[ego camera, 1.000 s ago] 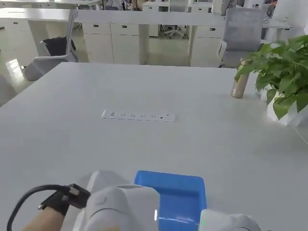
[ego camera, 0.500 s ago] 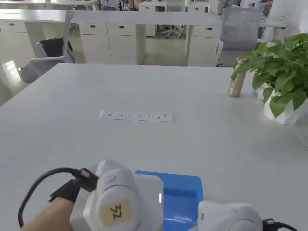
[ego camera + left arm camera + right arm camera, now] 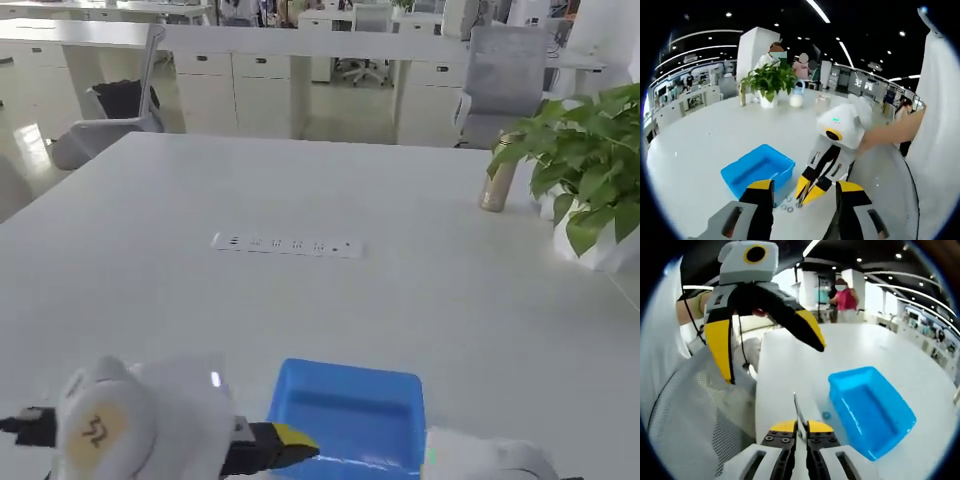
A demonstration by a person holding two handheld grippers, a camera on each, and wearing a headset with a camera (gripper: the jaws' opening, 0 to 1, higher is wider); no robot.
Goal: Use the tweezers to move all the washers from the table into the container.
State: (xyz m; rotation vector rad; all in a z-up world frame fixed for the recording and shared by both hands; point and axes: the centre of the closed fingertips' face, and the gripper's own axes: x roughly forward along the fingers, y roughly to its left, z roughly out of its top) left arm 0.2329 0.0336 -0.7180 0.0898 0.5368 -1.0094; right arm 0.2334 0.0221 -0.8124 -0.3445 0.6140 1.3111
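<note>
The blue container [image 3: 350,412] sits near the table's front edge, and I see nothing inside it. In the left gripper view a few small washers [image 3: 785,206] lie on the table in front of the container [image 3: 757,167]. My right gripper [image 3: 799,429] is shut on thin metal tweezers [image 3: 797,412], whose tip points at the table beside the container [image 3: 870,410]. My left gripper [image 3: 805,192] stands open, holding nothing, facing the right gripper [image 3: 808,186] across the washers. In the head view one yellow-tipped jaw of the left gripper [image 3: 285,443] reaches toward the container's front left corner.
A white power strip [image 3: 287,244] lies mid-table. At the far right stand a brown bottle [image 3: 495,180] and a potted plant [image 3: 590,160]. Office chairs and desks stand beyond the table's far edge. People stand in the distance in both gripper views.
In the head view the left gripper has swung left and turned, so its yellow-tipped jaw now shows beside the container. The camera has shifted slightly.
</note>
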